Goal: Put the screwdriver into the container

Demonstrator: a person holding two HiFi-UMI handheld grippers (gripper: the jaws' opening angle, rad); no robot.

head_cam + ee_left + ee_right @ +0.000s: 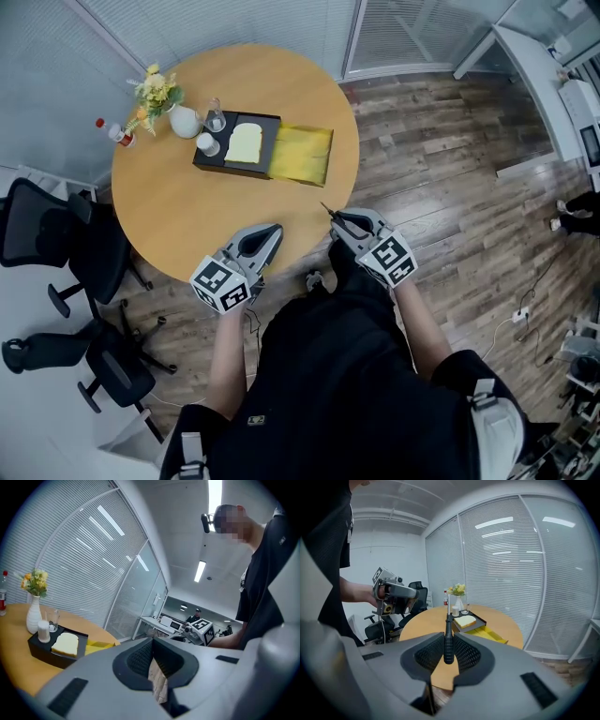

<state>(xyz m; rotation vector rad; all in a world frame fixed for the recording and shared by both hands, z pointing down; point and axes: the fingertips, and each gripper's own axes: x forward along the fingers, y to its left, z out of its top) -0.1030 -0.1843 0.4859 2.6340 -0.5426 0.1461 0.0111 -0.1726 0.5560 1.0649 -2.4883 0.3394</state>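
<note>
Here, closest to the person, both hand-held grippers hang at the near edge of the round wooden table (178, 211). The right gripper (341, 221) is clamped on the screwdriver (448, 639): in the right gripper view its two ribbed pads press on the black handle from either side, and the thin metal shaft sticks out beyond the fingertips towards the table. In the head view the screwdriver sits just off the table's rim, over the wood floor, well apart from the container. The left gripper (275, 230) holds nothing; in the left gripper view its pads meet along a line with no object between them. Farther out, across the middle of the table, the open yellow container (302, 155) lies touching the right side of a black tray (267, 120). A pale cream slab (244, 142) lies in the tray, with a small white jar (208, 143) and a clear glass (216, 117) at the tray's left end. Beyond these, a white vase (184, 122) with yellow flowers stands beside a red-capped bottle (114, 130). Black office chairs (66, 234) stand to the left of the table.
</note>
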